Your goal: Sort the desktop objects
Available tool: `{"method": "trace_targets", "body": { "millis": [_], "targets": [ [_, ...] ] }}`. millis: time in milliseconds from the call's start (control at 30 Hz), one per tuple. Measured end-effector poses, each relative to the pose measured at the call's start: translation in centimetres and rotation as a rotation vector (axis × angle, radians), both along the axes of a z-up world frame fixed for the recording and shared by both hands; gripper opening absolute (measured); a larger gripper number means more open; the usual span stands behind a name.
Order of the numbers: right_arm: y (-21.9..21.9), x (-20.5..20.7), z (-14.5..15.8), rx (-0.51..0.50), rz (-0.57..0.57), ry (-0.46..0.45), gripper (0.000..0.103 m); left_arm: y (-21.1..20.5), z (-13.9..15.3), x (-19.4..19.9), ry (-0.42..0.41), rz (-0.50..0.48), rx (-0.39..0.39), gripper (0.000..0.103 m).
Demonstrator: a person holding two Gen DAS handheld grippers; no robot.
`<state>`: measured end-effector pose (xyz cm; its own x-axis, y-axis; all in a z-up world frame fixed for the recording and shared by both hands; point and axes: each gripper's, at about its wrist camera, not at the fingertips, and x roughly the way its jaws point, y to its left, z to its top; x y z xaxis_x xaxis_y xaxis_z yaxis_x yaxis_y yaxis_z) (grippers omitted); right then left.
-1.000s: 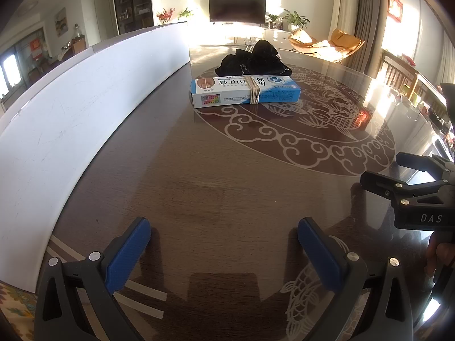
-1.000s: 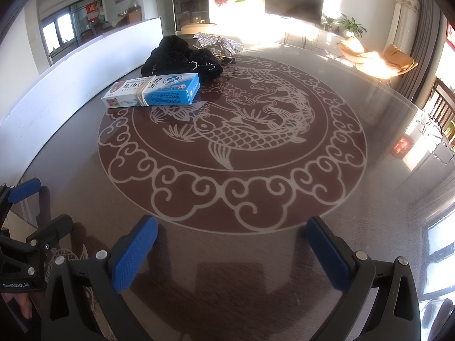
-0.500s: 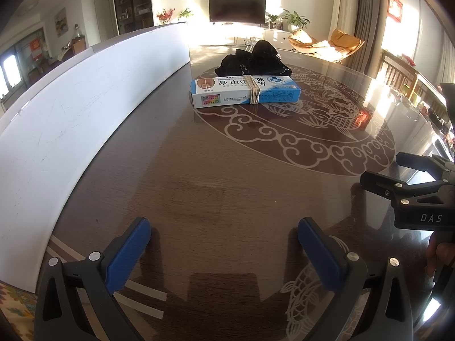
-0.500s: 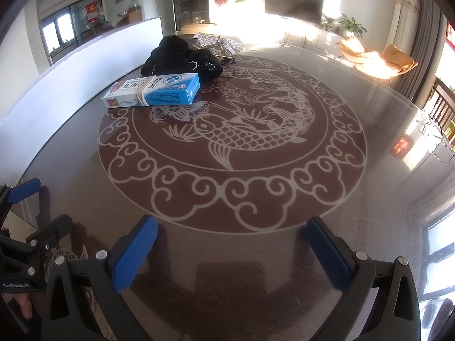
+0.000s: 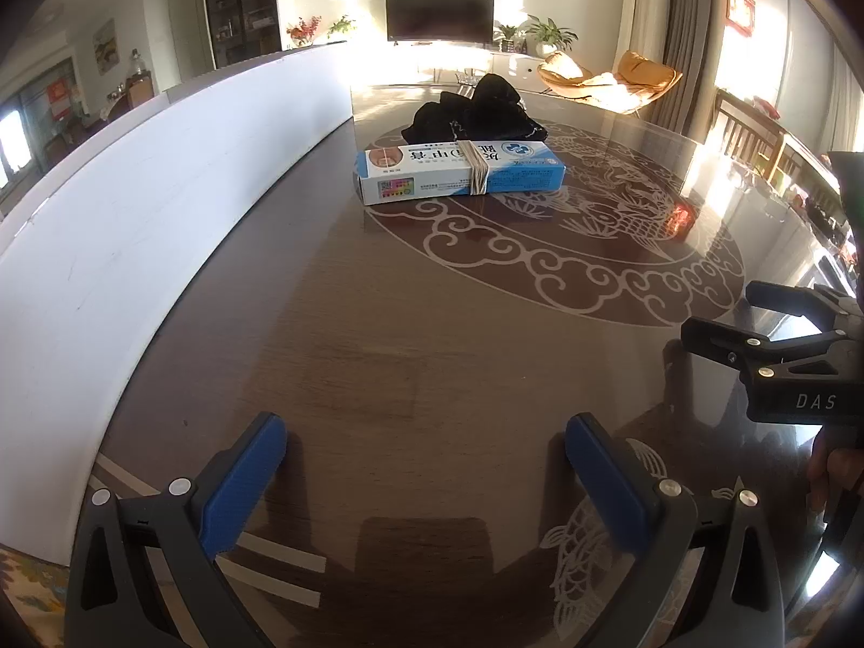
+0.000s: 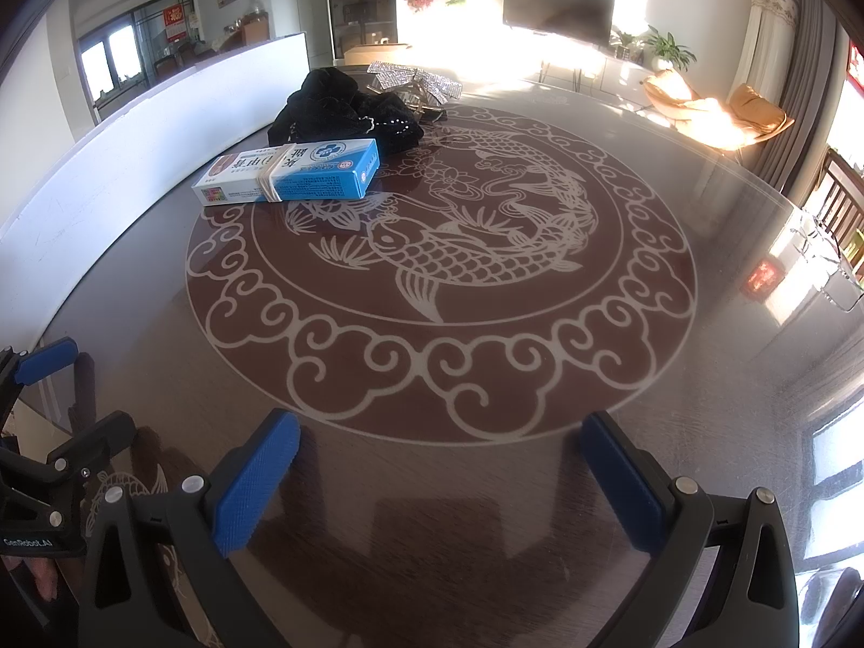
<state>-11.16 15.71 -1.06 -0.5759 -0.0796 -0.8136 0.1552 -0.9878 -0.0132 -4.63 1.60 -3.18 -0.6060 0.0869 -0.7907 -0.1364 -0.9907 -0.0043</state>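
Note:
A blue and white box (image 5: 461,173) bound with a rubber band lies on the dark table (image 5: 378,335), far ahead of both grippers. It also shows in the right wrist view (image 6: 289,173). A black cloth heap (image 5: 475,113) lies just behind the box, also in the right wrist view (image 6: 343,108). A silver sequin bow (image 6: 416,75) lies behind the heap. My left gripper (image 5: 426,448) is open and empty, low over the near table. My right gripper (image 6: 443,448) is open and empty too. Each shows at the other view's edge.
A white board (image 5: 162,216) stands along the table's left side. The table top carries a pale fish and cloud pattern (image 6: 459,259). Paper strips (image 5: 270,556) lie near the left gripper. Chairs (image 5: 750,135) stand beyond the right edge.

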Motion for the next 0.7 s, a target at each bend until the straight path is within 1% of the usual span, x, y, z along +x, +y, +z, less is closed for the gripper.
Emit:
{"method": "trace_targets", "body": {
  "millis": [700],
  "targets": [
    [0.01,0.01,0.00,0.000,0.000,0.000,0.103,0.01,-0.11,-0.09,0.002,-0.001,-0.001,0.103]
  ]
}}
